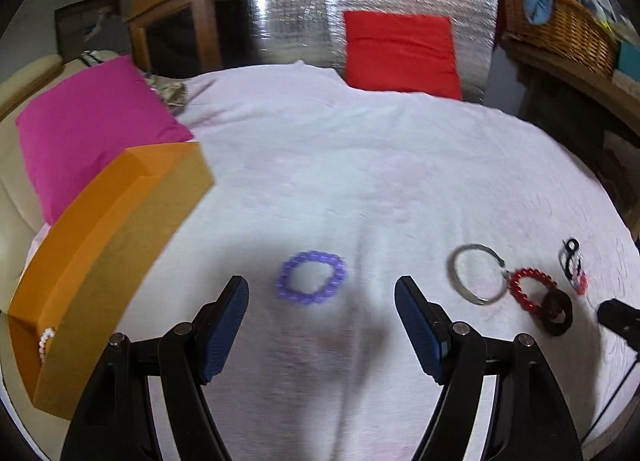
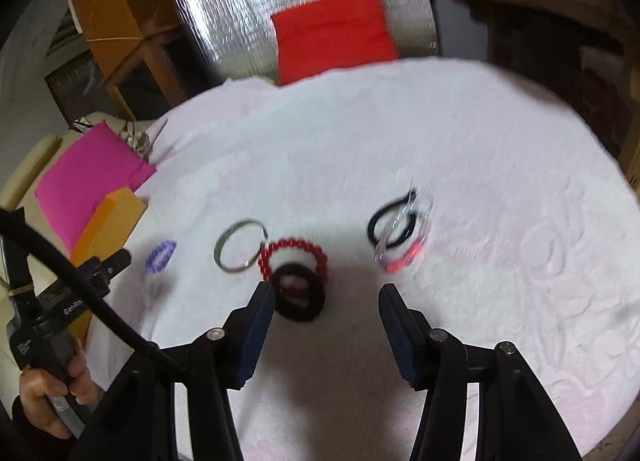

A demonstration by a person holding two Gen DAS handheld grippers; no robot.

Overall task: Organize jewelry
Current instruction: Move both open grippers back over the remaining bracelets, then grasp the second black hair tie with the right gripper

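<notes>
A purple bead bracelet (image 1: 312, 277) lies on the white cloth just ahead of my open, empty left gripper (image 1: 321, 289); it also shows in the right wrist view (image 2: 161, 256). To its right lie a silver bangle (image 1: 476, 275), a red bead bracelet (image 1: 530, 287) and a black ring (image 1: 557, 313). My right gripper (image 2: 327, 293) is open and empty, with the black ring (image 2: 298, 295), red bracelet (image 2: 294, 255) and silver bangle (image 2: 239, 245) just ahead of its left finger. A black, clear and pink bracelet cluster (image 2: 400, 231) lies ahead right. An orange box (image 1: 100, 261) holding a pearl piece (image 1: 45, 341) stands at left.
A pink cushion (image 1: 92, 133) lies behind the box and a red cushion (image 1: 402, 55) leans on a silver foil panel (image 1: 288, 5) at the back. A wicker basket (image 1: 560, 29) sits on a shelf at the right. The left gripper's tip (image 2: 116, 261) shows in the right wrist view.
</notes>
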